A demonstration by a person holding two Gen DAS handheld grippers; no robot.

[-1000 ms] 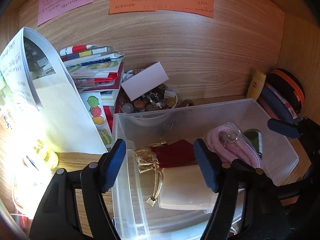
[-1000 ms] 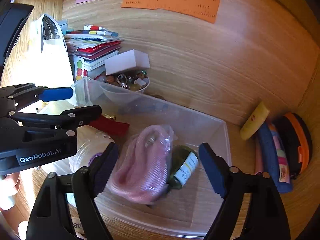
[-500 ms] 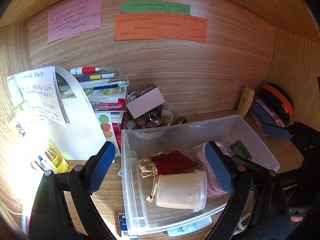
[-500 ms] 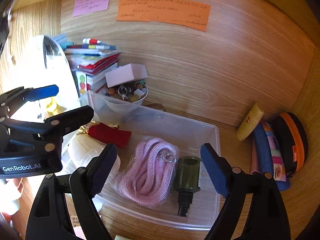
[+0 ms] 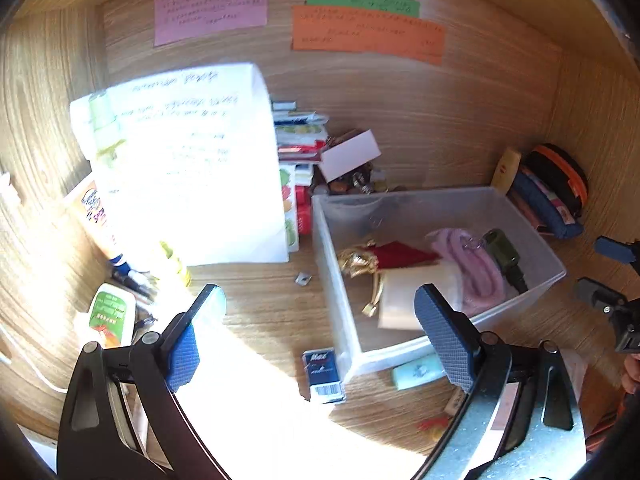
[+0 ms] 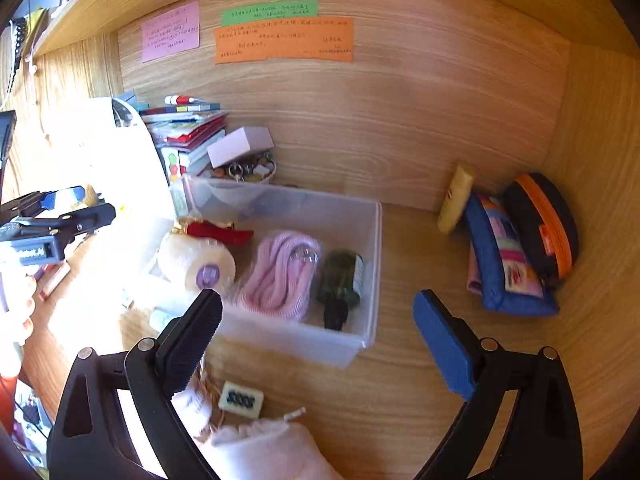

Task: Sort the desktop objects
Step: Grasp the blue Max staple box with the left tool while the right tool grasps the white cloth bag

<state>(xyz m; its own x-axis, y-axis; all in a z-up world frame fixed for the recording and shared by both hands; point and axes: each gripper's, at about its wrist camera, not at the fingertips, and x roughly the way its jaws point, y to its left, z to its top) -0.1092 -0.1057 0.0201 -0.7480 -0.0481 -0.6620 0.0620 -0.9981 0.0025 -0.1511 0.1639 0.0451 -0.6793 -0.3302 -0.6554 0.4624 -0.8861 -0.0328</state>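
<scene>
Left hand-held gripper: jaws wide apart, just been opening, nothing between them. I see it over bare tabletop, lower centre of the left wrist frame, left of the bin.

Right hand-held gripper: jaws also spread wide, just been opening, nothing gripped. It sits lower centre of the right wrist frame, in front of the bin's near wall.

Clear plastic bin is mid-frame in the right wrist view, right of centre in the left wrist view. Inside it I see:
- pink rope coil in a clear wrap, middle of the bin
- dark green bottle lying on its side, just right of the rope
- white round jar lying on its side, left of the rope
- red pouch behind the jar, with a gold tassel beside it

Outside the bin:
- blue staples box on the tabletop, near the bin's front left corner in the left wrist view
- small metal clip left of the bin
- mahjong-like tile and a white cloth bag, bottom of the right wrist frame
- blue pencil case and black-orange case at right, well apart from the bin
- stack of books and a bowl of trinkets behind the bin
</scene>
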